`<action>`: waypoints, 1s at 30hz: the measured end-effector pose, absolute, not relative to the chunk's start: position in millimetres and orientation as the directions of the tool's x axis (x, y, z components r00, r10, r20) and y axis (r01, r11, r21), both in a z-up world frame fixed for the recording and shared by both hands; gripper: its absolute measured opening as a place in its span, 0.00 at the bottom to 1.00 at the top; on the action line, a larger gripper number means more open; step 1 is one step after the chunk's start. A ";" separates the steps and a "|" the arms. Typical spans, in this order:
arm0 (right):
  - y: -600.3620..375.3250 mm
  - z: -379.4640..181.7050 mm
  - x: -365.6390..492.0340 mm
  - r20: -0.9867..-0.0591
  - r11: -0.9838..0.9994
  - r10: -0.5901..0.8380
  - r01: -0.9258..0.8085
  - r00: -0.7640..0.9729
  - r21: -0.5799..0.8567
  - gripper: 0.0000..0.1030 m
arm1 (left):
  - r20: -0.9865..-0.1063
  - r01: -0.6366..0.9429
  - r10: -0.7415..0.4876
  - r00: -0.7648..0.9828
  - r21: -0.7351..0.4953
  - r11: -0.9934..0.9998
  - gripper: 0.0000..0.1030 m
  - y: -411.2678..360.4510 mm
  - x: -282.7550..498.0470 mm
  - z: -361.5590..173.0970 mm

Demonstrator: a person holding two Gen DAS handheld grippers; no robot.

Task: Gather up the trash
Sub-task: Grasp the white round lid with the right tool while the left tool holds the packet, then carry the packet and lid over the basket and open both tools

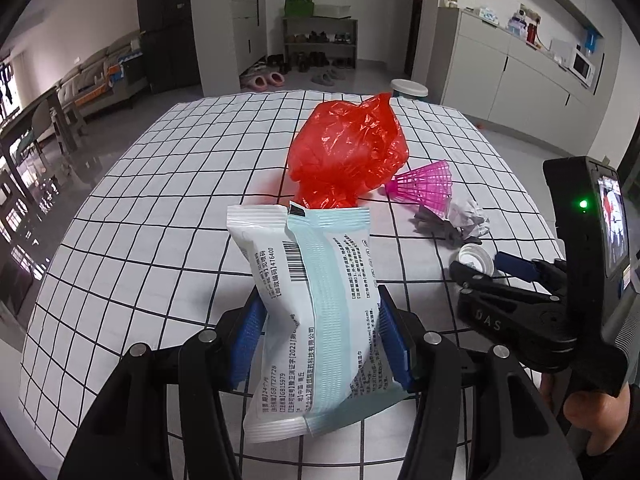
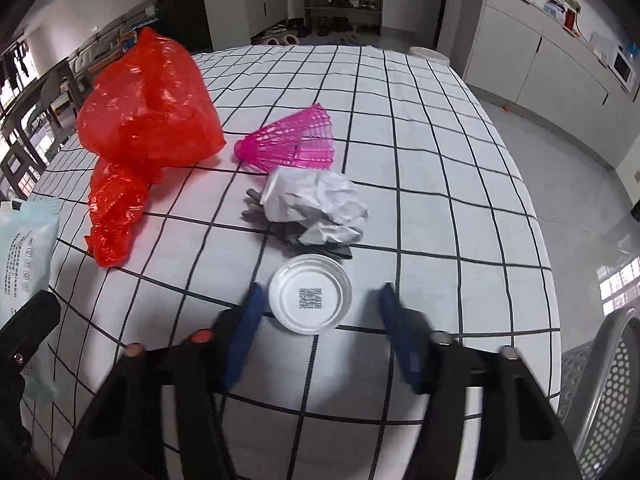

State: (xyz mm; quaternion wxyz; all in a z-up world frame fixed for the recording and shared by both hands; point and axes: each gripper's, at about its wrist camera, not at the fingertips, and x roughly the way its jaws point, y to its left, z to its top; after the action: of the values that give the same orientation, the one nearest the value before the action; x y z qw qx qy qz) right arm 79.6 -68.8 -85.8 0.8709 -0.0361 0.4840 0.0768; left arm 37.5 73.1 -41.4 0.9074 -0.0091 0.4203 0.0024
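Two grippers at work: our left gripper clamps the wipes packet; right gripper, jaws apart, straddles the white lid, which may skid off the near table edge

On the checked tablecloth there is one red plastic bag at the far left, one pink plastic shuttlecock to its right, one crumpled white paper ball nearer, one grey glove partly under that paper, and one white bottle cap nearest of all. One pale blue and white sealed packet is at the near left. One grey perforated basket shows at the near right edge.
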 end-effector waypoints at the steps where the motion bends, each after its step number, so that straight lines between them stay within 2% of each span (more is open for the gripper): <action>1: -69.1 -85.6 79.5 -0.849 0.986 0.100 -0.169 0.518 0.013 0.38 | -0.763 -0.012 -0.003 0.646 -0.014 1.000 0.52 73.9 37.2 -41.7; 11: -104.0 -76.2 59.1 -0.850 0.985 0.165 -0.121 0.501 0.119 0.38 | -0.756 0.020 -0.016 0.654 -0.004 1.000 0.52 64.1 31.5 -38.9; 24: -191.4 -52.0 -33.1 -0.821 0.991 0.087 0.036 0.564 0.130 0.38 | -0.750 0.159 -0.106 0.653 -0.001 0.987 0.52 11.9 1.6 -38.8; 30: -239.8 -42.0 -70.6 -0.809 0.982 0.034 0.129 0.586 0.134 0.38 | -0.761 0.274 -0.192 0.619 -0.019 0.961 0.52 -29.5 -18.3 -40.6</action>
State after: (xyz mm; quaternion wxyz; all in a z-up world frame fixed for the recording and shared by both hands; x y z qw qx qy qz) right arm -70.6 -239.8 -42.0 0.8861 0.0897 0.4540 -0.0268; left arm -18.3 -29.5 -40.6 0.8984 0.0496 0.4166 -0.1296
